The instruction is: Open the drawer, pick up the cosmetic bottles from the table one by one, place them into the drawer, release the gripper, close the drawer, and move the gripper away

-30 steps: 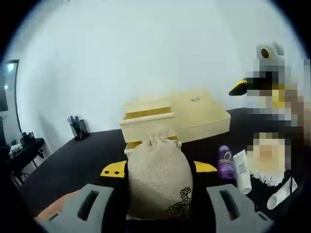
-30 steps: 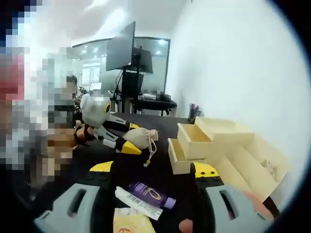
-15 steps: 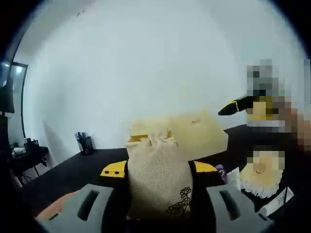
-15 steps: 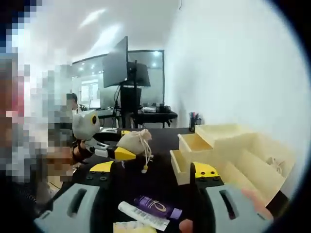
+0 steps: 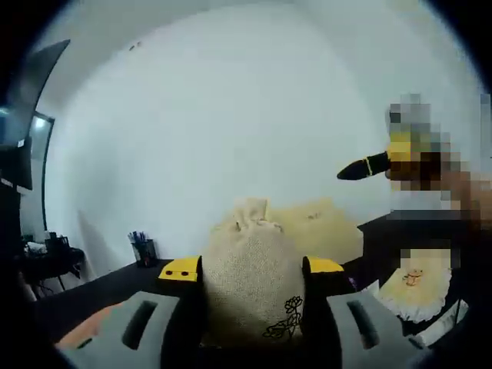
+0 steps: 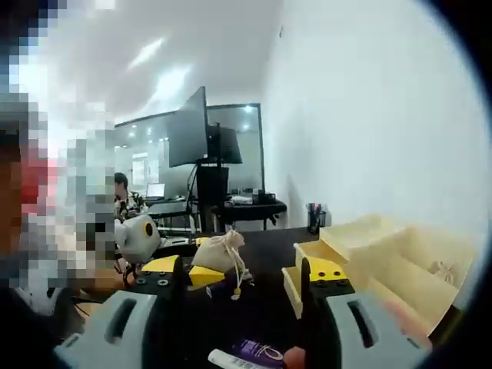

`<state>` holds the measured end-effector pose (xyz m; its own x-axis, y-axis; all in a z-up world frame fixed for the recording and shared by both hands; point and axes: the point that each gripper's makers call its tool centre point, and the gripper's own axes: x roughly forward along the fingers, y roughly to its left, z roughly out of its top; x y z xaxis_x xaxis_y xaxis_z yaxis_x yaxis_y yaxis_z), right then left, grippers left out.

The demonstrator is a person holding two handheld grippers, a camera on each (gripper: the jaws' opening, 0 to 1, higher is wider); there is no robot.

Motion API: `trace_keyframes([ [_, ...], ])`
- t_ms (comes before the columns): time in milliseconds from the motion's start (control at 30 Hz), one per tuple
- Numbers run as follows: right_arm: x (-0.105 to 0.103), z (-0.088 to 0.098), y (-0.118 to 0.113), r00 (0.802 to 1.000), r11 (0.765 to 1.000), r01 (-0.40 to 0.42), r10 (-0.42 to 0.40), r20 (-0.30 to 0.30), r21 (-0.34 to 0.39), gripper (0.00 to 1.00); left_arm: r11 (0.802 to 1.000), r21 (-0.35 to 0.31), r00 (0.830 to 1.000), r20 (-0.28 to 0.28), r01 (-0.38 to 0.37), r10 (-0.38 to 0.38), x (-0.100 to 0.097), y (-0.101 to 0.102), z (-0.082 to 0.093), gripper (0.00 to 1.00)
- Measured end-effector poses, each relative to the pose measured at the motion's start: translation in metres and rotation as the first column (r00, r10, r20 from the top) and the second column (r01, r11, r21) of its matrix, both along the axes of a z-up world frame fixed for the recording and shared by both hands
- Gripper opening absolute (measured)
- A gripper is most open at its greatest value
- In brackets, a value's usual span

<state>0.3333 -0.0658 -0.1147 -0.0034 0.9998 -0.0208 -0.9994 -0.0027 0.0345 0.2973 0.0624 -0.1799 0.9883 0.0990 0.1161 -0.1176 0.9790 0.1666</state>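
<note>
Purple cosmetic bottle (image 6: 257, 351) lying low on the dark table (image 6: 261, 307), between the open, empty jaws of the right gripper (image 6: 241, 277). Probably light, stiff plastic, smooth and apt to slip or roll; best taken across the middle of the body. White tube (image 6: 227, 358) touching it alongside. Beyond, pale wooden drawer unit (image 6: 361, 257) with two drawers pulled out. Burlap pouch (image 5: 250, 288) clamped between the jaws of the left gripper (image 5: 250, 270), held above the table; soft, yielding, light by the look of it. Pen cup (image 5: 143, 250) off by the wall.

Left tool (image 5: 251, 270) clamping burlap pouch (image 5: 251, 288), drawer box (image 5: 323, 231) behind
</note>
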Motion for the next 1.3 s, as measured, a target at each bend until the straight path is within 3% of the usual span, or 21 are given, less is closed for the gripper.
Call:
trace_keyframes([
  [500,0.013,0.015,-0.013,0.999,0.999,0.037,-0.037,-0.007,0.035,0.58,1.0,-0.017,0.996,0.086,-0.006,0.007,0.001,-0.004,0.006,0.45],
  [967,-0.009,0.017,-0.002,0.999,0.998,0.019,-0.017,-0.028,0.065,0.59,0.999,0.037,0.988,0.153,-0.021,0.015,-0.003,-0.013,0.012,0.45],
  [1300,-0.022,0.023,0.014,0.998,0.994,0.016,-0.009,-0.069,0.108,0.59,0.992,0.121,0.975,0.223,-0.045,0.017,-0.011,-0.025,0.024,0.45],
])
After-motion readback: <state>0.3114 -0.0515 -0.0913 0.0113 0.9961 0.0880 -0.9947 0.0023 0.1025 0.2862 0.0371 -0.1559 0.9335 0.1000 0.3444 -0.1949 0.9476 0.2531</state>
